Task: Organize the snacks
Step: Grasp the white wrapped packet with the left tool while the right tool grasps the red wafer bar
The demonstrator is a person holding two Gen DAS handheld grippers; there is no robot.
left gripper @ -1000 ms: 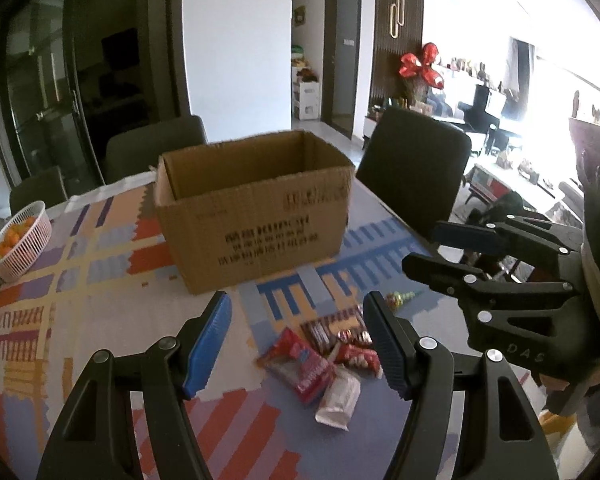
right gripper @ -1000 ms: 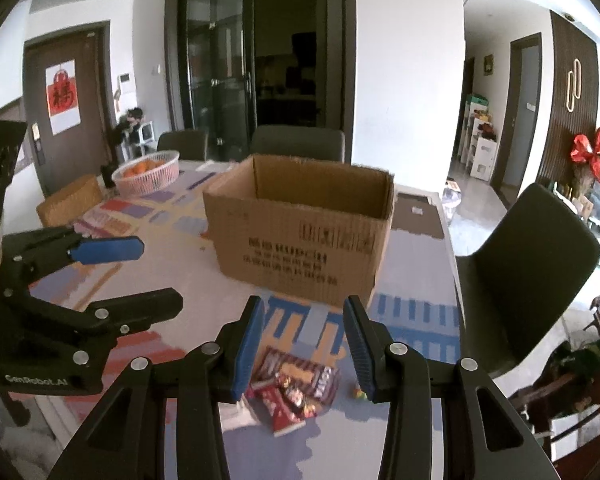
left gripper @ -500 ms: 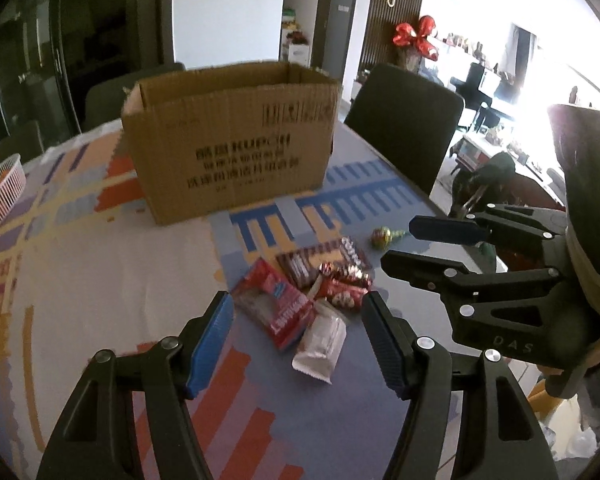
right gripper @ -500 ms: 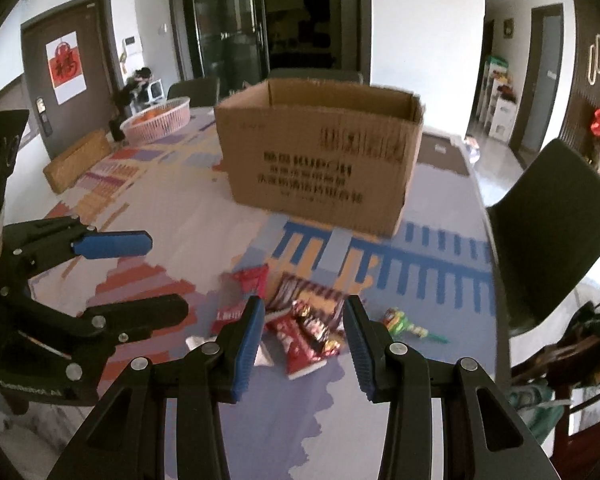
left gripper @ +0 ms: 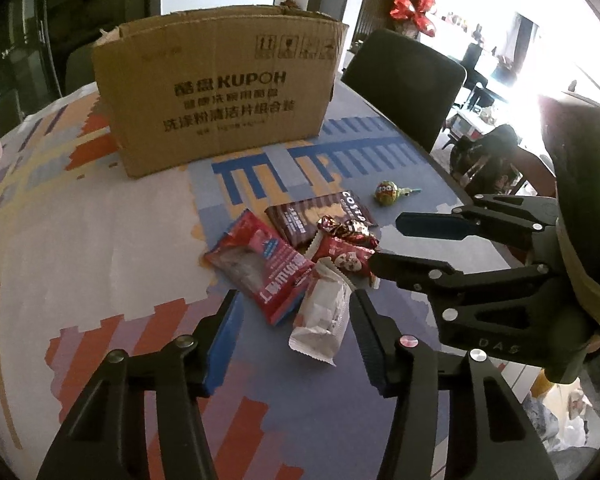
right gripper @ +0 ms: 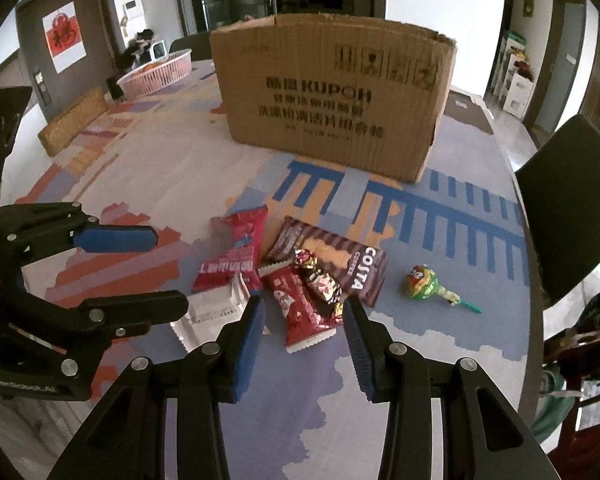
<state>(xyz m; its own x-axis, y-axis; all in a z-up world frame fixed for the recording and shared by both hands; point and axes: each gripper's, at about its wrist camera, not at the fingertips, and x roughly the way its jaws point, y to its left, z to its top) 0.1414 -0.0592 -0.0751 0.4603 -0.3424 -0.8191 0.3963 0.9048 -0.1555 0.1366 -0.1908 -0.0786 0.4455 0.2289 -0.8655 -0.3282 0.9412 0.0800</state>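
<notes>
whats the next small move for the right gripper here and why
Probably lower the right gripper a little and close on the small red packet: its open jaws already straddle that packet, nothing is held, and the cardboard box behind stands open.

Snack packets [left gripper: 296, 248] [right gripper: 300, 276] lie heaped flat before the upright open cardboard box [left gripper: 220, 92] [right gripper: 332, 92]; a lollipop [left gripper: 386, 193] [right gripper: 424, 283] sits apart.

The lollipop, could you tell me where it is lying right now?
The lollipop lies alone on the tablecloth, right of the Costa packet, nearer than the cardboard box.
</notes>
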